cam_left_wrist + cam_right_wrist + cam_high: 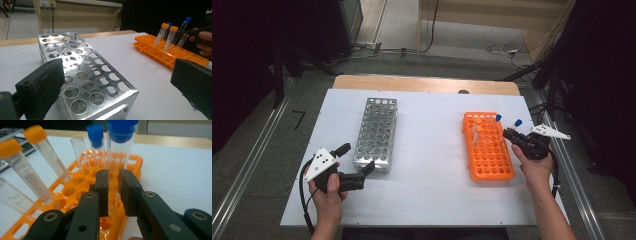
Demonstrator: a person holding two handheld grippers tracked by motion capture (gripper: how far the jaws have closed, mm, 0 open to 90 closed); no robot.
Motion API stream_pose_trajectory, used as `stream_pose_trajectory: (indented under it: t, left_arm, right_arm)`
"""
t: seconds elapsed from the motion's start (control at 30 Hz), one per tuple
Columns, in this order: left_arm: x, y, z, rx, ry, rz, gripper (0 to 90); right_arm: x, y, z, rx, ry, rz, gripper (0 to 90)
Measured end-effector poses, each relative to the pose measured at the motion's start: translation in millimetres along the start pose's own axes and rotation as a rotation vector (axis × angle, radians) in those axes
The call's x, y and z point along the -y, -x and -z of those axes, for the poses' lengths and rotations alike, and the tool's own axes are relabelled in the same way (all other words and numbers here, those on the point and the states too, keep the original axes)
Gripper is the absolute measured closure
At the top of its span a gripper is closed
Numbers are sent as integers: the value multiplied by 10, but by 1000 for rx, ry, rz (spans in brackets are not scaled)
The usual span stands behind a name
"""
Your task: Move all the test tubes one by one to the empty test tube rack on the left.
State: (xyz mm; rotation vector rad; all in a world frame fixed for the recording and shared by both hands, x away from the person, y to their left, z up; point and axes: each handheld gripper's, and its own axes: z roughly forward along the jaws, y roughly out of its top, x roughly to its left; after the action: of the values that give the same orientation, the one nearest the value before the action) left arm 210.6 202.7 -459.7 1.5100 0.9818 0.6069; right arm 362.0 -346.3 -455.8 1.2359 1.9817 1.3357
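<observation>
Right claw (113, 192) clamps blue-capped tube (119, 157); left claw (120, 87) apart, tube's tip hidden

Orange tube rack (487, 148) sits near the counter's right edge, long axis running front to back, mostly empty holes. Tubes cluster at its far end: two orange-capped (37, 160), one uncapped clear (80, 152), two blue-capped. All lean. Front blue-capped tube (120, 157) sits in a right-edge hole, pinched between the right gripper (113, 192) jaws. Steel rack (376, 132) lies left of centre, empty.
</observation>
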Motion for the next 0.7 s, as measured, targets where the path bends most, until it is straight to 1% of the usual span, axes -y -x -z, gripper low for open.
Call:
stream_pose_trajectory:
  t: [0.13,0.23,0.27,0.3,0.33,0.37,0.47,0.5,0.6,0.7]
  left_arm:
    - [-13,27,-5,4,2,-4,0]
    - [-28,47,-5,7,2,-13,0]
    - [-28,47,-5,7,2,-13,0]
    - [-35,53,-6,9,3,-16,0]
    - [-40,60,-4,11,1,-18,0]
    - [-45,69,-6,14,4,-19,0]
    - [-60,97,-8,19,2,-25,0]
    - [-72,117,-16,27,0,-32,0]
    - [-88,152,-29,36,-4,-40,0]
    - [-98,179,-39,40,-4,-43,0]
  right_arm:
    - [-110,-67,126,-11,11,8,751]
    - [-172,-150,227,-23,19,38,751]
    - [-172,-150,227,-23,19,38,751]
    - [-209,-213,303,-33,28,49,751]
    - [-209,-213,303,-33,28,49,751]
    - [-243,-271,383,-45,39,54,752]
    - [-287,-353,495,-71,48,52,752]
    - [-298,-385,530,-80,50,56,752]
    - [-313,-488,609,-110,58,69,752]
    - [-314,-589,646,-144,53,81,752]
